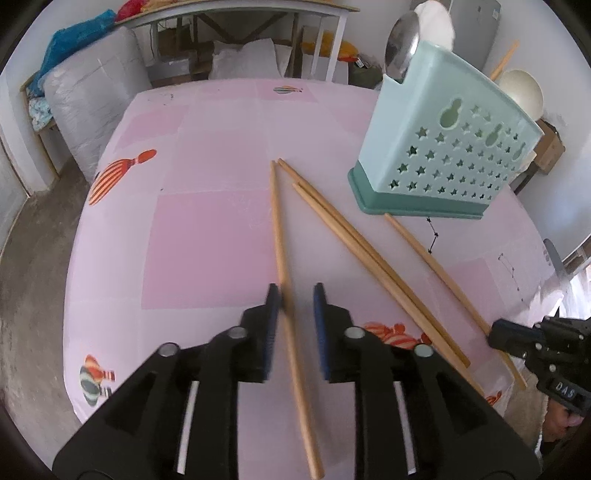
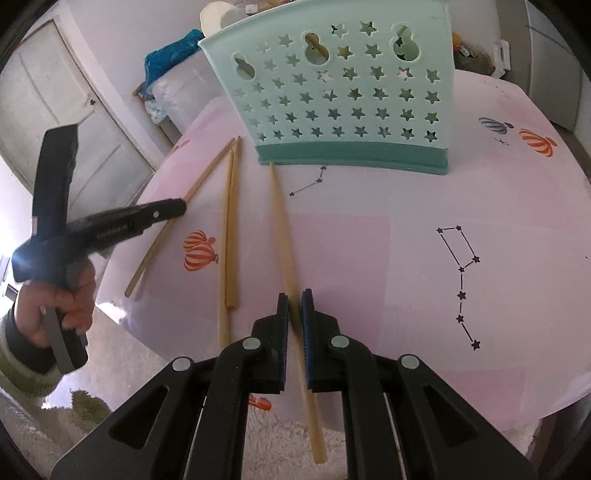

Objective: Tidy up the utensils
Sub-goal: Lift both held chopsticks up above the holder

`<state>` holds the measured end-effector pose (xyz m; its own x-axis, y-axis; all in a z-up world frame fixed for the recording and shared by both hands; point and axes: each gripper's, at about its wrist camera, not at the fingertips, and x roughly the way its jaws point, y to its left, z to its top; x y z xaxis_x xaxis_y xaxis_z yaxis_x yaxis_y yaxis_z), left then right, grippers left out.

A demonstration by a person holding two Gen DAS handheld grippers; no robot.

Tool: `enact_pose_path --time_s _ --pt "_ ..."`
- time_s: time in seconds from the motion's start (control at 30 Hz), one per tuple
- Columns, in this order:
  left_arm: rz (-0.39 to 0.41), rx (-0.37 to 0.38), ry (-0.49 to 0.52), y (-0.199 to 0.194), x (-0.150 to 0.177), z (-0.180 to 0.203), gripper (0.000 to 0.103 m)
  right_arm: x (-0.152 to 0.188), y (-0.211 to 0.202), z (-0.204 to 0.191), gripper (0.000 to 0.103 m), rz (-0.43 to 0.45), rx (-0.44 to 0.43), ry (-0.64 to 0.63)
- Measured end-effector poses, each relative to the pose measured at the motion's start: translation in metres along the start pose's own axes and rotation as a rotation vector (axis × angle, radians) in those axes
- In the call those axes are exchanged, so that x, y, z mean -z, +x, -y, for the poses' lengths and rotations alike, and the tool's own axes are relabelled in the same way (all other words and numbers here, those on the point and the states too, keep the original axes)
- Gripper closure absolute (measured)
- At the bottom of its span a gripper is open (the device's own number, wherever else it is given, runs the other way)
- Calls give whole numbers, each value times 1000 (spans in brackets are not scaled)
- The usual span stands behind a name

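Two loose chopsticks [image 2: 229, 236] lie between the tongs; utensil holder [image 2: 343, 96] beyond.

A grey concrete floor [image 1: 33, 236] spreads at nine o'clock. At twelve stands a white-framed table [image 1: 236, 22] with boxes beneath, a wrapped bundle [image 1: 92, 110] at ten. A pale panelled door [image 2: 66, 122], perhaps closed, sits at ten o'clock against white walls.

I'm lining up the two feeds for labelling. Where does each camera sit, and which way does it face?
Left wrist: on the left gripper, angled down at the pink table; its jaws straddle a chopstick.
Right wrist: on the right gripper, facing the teal holder; shows a hand.
Shared: holder, table, loose chopsticks.
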<state>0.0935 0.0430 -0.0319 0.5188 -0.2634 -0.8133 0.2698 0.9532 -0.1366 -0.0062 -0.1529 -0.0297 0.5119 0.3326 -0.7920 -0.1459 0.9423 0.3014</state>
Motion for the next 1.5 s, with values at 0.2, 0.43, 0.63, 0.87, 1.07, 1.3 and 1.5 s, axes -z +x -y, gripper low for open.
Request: enact_pose_path --time_s 0.2,0.43,0.63,0.87,1.07,1.3,1.5 --pt "-31 -46 20 18 -27 -5 81 -24 16 -4 82 -7 9 -60" --pt "-46 -84 48 34 -52 -8 81 -51 38 -18 78 -15 14 -166" --pt "-53 -110 90 44 -63 -5 81 -68 52 -35 78 -29 28 -273" --pt "-37 -120 73 44 -63 -7 97 -77 62 -44 96 -17 51 -298" --pt "-12 -111 31 38 -60 -11 99 -70 47 -22 96 18 -38 -159" --pt "84 -64 -48 2 -60 -20 99 -56 -1 8 96 154 -81 1" --pt "209 49 -63 -46 -61 -12 99 -42 -47 40 96 278 -137 124"
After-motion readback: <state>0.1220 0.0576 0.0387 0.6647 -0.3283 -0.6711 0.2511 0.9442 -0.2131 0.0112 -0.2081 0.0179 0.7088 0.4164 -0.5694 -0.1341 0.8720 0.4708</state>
